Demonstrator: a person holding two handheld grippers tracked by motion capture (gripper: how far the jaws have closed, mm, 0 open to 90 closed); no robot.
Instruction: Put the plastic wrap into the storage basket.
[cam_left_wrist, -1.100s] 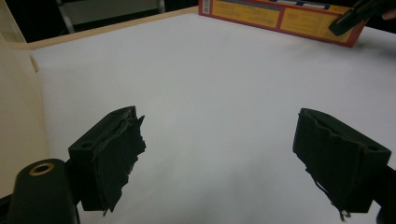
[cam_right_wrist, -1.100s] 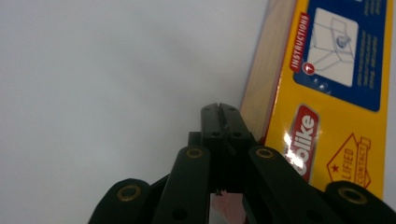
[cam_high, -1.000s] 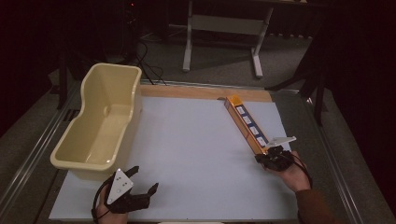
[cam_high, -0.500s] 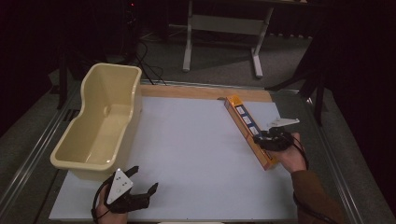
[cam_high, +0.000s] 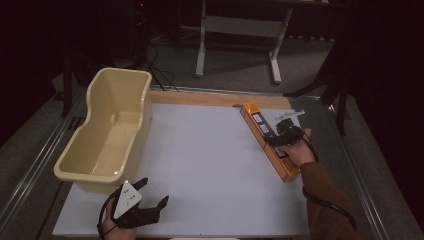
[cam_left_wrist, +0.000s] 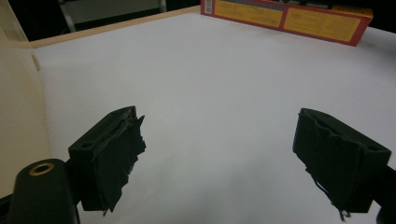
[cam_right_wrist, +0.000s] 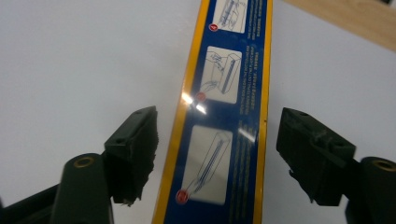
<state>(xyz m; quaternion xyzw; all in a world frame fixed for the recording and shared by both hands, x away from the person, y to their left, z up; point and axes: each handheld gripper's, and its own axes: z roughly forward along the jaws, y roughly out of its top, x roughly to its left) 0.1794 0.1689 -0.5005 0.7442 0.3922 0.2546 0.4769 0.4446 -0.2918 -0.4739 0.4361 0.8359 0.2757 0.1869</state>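
Note:
A long orange box (cam_high: 267, 139) with a blue picture face (cam_right_wrist: 223, 107) lies slantwise on the right side of the white table (cam_high: 205, 165). My right gripper (cam_high: 278, 138) hovers over its middle, open, one jaw on each side of the box in the right gripper view (cam_right_wrist: 219, 154). My left gripper (cam_high: 150, 200) rests near the table's front left edge, open and holding nothing (cam_left_wrist: 224, 163). The box's orange side (cam_left_wrist: 289, 14) appears far off in the left gripper view.
A cream plastic tub (cam_high: 107, 130) stands at the table's left side, just beyond my left gripper; its wall (cam_left_wrist: 18, 112) fills the left edge of the left gripper view. A wooden strip (cam_high: 220, 99) borders the far edge. A metal stand (cam_high: 240, 30) is behind the table.
My right gripper has moved forward and leftward along the table, from beside the box's near end to over its middle. The left gripper has stayed put.

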